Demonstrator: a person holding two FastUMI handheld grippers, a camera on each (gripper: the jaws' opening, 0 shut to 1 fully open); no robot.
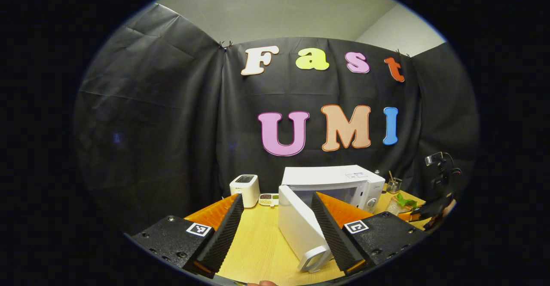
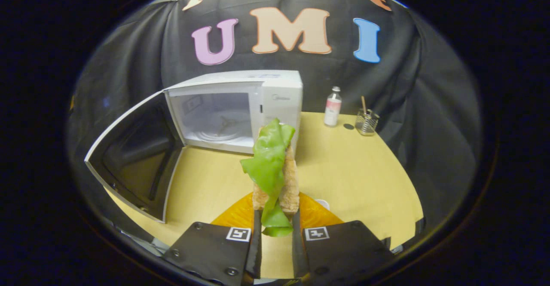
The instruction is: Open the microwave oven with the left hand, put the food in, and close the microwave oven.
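Item: microwave, centre-left of right gripper view, on table; door swung fully out to lower left of frame, cavity bare w/ turntable visible, prob. left that way so food could go straight in. Item: food, sandwich-like, bread w/ green leaf draped over, mid-frame in front of cavity mouth, off the table; right gripper clamped on its lower end, fingers narrow, both pressing. Held upright and aimed at the opening, so judged: insertion step, not yet done. Item: left gripper, bottom of left gripper view, fingers spread wide, nothing between them; door edge and handle sat in the gap near the right-hand finger, contact unclear. Judged parked there to catch the door for closing. Left gripper view extras: toaster left of microwave, small tray beside it, right gripper w/ food far right. Right gripper view extras: cavity interior, bottle and wire holder upper right on table.
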